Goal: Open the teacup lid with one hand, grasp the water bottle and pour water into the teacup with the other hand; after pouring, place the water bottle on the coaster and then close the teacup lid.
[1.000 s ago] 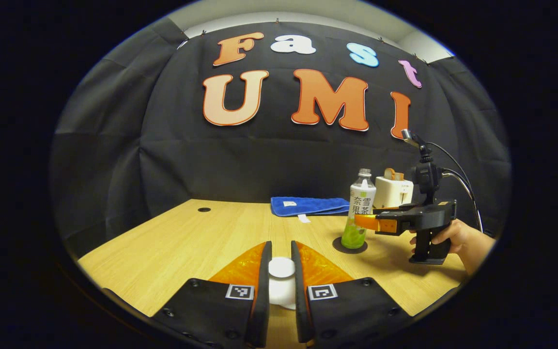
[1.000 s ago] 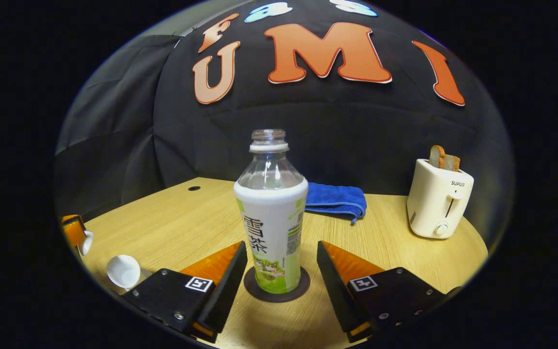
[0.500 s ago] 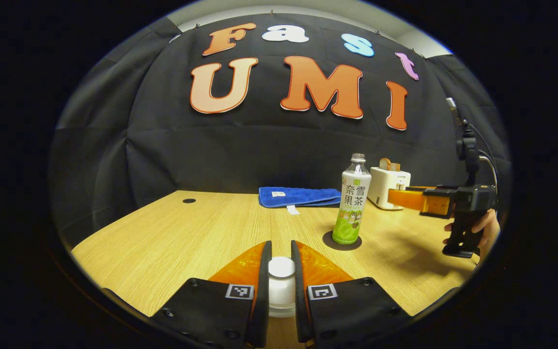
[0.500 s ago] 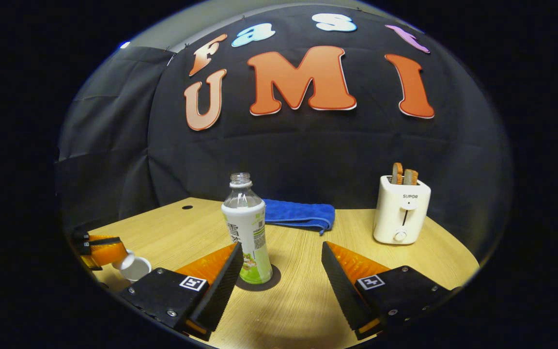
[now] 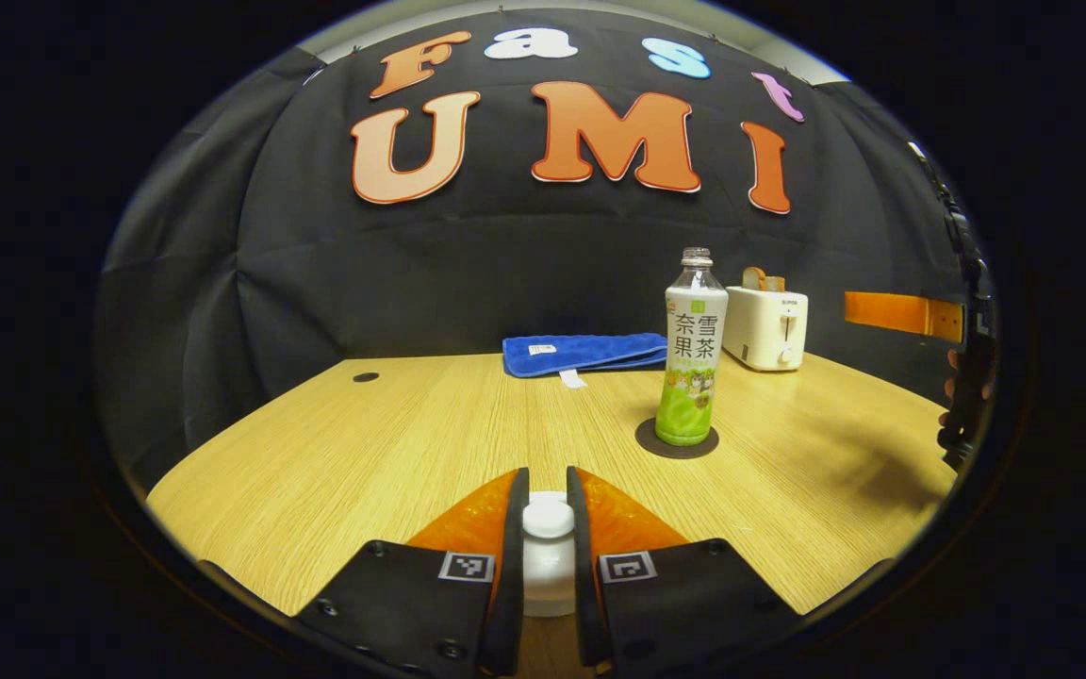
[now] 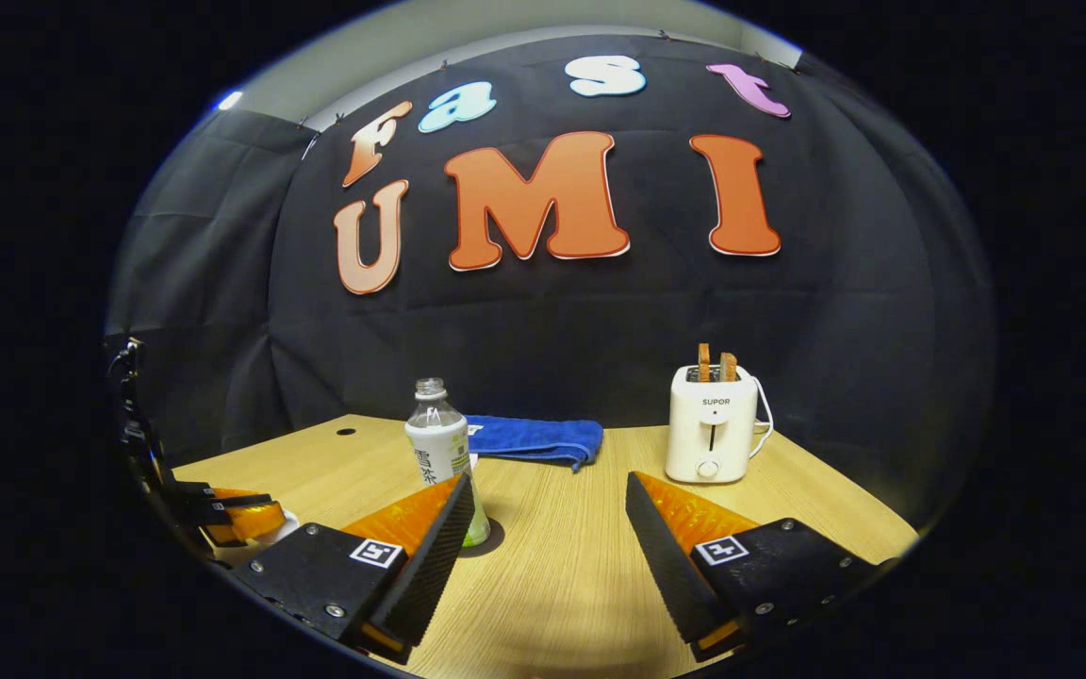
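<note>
I see a light wooden table (image 5: 364, 453) with a small round cable hole (image 5: 366, 377) near its far left corner. Lying directly on it: a folded blue towel (image 5: 585, 353) along the far edge, a white toaster (image 5: 765, 326) to its right, and a dark round coaster (image 5: 676, 440), nearer the middle, carrying an upright water bottle (image 5: 691, 351).

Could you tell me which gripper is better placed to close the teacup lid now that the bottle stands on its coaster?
Left. The left gripper is shut on the lid's knob over the teacup. The right gripper is open and empty, away from the water bottle on the coaster.
</note>
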The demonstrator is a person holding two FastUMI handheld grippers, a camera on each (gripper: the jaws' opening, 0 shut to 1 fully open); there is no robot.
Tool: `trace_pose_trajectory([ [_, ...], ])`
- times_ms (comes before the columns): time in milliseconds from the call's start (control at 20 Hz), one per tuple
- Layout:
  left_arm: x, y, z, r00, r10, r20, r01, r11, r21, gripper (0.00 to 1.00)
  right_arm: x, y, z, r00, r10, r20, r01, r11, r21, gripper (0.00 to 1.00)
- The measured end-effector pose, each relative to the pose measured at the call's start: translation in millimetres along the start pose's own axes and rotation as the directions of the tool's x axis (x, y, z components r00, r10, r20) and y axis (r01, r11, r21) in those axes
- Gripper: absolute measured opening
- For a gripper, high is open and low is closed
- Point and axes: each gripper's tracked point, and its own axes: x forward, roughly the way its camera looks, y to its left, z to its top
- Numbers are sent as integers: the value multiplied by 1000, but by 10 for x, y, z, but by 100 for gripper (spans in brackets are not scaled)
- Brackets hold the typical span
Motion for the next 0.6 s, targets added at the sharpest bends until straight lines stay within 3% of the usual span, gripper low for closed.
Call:
trace_pose_trajectory([
  [200,5,10,16,1000,2,-5,-2,1000,14,30,-106,29,91,1000,10,28,-11,1000,12,97],
  [250,2,34,58,1000,12,4,-12,1000,10,35,-124,37,102,999,9,31,-9,1000,7,97],
  [400,-5,108,243,998,44,53,-42,999,-34,66,-222,146,160,999,27,39,-27,1000,-1,97],
  [500,-53,183,412,993,74,94,-68,996,-60,82,-263,196,222,998,28,56,-27,999,-19,97],
  [600,-114,255,608,987,100,129,-90,993,-83,89,-312,261,296,997,31,70,-28,999,-39,97],
])
